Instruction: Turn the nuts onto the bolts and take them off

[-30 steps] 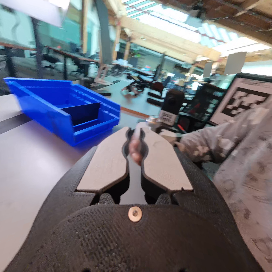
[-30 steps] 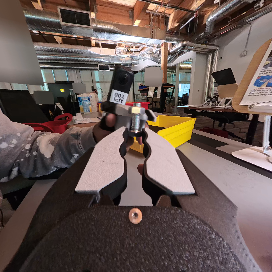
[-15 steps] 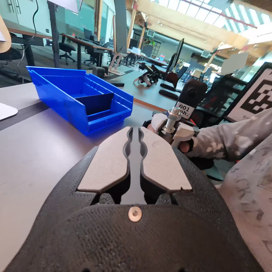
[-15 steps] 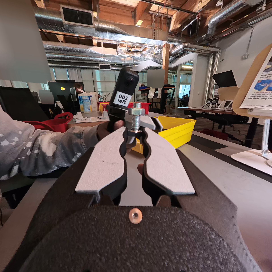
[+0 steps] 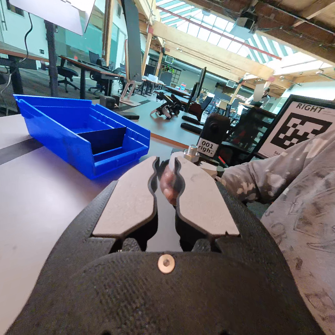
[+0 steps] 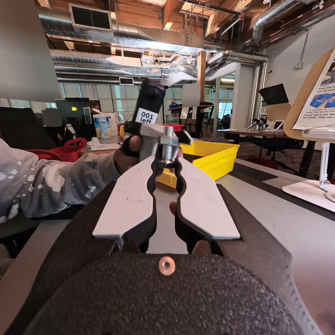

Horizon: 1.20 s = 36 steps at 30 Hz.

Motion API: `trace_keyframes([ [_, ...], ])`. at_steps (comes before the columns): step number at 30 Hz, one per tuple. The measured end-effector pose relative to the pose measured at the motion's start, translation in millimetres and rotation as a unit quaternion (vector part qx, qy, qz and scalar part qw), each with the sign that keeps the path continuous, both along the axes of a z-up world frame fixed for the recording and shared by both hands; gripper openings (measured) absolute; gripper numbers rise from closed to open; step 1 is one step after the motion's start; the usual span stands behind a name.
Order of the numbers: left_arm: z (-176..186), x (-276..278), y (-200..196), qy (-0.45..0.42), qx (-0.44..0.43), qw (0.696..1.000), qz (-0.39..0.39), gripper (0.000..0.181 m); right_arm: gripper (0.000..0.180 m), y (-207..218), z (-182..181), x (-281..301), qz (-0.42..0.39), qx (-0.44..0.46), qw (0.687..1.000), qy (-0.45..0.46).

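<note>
My right gripper is shut on the head of a steel bolt and holds it upright above the table. A hex nut sits high on the thread, with a short bit of thread above it. My left gripper is slightly open with nothing between its jaws; only a hand shows through the narrow gap. In the left wrist view the nut stands just beyond and to the right of its fingertips. In the right wrist view the left gripper's fingers stand close behind the nut.
A blue bin with a black divider sits on the grey table to the left. A yellow bin sits behind the bolt. An instruction board on a white stand base is at the right. A marker board stands beyond the sleeve. My two grippers' fingertips are within a few centimetres of each other.
Half a second ago the left gripper was shut and held off to the left of the bolt. It has moved back up to the nut and its jaws have parted a little. The right gripper still holds the bolt.
</note>
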<state>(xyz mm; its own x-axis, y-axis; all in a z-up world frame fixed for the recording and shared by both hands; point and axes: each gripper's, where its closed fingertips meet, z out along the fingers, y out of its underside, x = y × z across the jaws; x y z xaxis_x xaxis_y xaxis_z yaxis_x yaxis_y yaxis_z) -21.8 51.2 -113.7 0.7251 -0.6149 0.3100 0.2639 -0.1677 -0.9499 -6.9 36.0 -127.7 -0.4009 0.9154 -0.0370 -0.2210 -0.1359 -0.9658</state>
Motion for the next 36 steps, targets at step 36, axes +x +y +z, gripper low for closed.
trace_keyframes([
  [36, -6, 5, 5, 0.029, -0.013, 0.999, 0.015, 0.013, 0.018, 2, 11, 6, 0.015, -0.025, 0.999, 0.022],
])
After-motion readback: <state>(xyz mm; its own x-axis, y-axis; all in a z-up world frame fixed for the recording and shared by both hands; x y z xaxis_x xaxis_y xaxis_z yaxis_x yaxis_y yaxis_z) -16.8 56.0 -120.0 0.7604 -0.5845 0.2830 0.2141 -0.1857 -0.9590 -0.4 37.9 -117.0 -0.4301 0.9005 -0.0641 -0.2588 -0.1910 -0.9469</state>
